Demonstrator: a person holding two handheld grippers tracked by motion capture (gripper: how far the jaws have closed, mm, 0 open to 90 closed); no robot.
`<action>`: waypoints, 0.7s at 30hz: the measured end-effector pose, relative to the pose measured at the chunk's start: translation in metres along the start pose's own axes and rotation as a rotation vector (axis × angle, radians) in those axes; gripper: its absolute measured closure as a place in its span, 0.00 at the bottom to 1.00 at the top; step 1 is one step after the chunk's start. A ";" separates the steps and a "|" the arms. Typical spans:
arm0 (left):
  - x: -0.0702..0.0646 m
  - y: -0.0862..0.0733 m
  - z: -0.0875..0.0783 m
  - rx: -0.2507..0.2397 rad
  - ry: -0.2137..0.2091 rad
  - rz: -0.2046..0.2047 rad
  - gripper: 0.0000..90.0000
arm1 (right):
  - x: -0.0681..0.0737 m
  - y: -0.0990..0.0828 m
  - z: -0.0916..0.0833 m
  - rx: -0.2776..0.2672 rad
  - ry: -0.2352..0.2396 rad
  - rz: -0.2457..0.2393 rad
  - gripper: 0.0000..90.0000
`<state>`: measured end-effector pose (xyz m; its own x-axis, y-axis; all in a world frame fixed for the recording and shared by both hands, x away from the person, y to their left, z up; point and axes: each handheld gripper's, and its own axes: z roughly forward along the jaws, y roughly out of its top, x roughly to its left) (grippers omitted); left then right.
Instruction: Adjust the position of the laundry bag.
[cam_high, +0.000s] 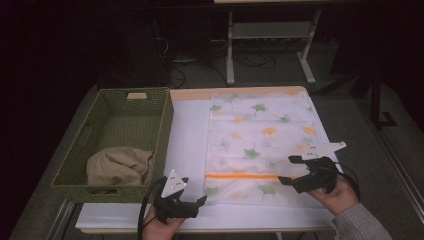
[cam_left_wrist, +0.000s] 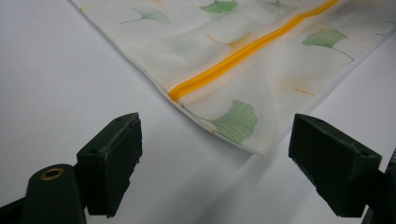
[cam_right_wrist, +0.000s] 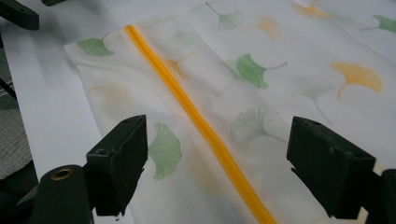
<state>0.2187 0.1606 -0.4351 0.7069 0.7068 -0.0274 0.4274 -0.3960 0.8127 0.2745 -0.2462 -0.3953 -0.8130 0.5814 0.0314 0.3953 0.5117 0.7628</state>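
Thin white bag (cam_high: 262, 145) with green and orange leaf print and an orange zipper (cam_high: 242, 176) lies flat on the table (cam_high: 187, 145). Left gripper (cam_high: 192, 204) jaws apart, bag corner at 12 o'clock. Right gripper (cam_high: 286, 170) jaws apart over the zipper.

Basket (cam_high: 120, 120) left of cloth (cam_high: 262, 135)

Thin, sheer printed cloth bag (cam_high: 262, 145) beside a rough woven basket (cam_high: 100, 130).
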 end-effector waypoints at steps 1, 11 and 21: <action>0.000 0.000 -0.001 -0.001 0.002 -0.004 0.19 | 0.000 0.000 0.000 0.000 0.000 0.000 0.22; -0.002 0.002 -0.003 -0.002 0.004 0.010 0.19 | 0.010 0.054 0.043 0.095 0.079 -0.104 0.21; -0.002 0.002 -0.004 -0.005 0.003 0.005 0.19 | 0.017 0.079 0.084 0.162 0.152 -0.156 0.29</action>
<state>0.2156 0.1611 -0.4314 0.7072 0.7066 -0.0218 0.4209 -0.3962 0.8160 0.3282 -0.1427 -0.3888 -0.9196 0.3920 0.0271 0.3132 0.6895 0.6531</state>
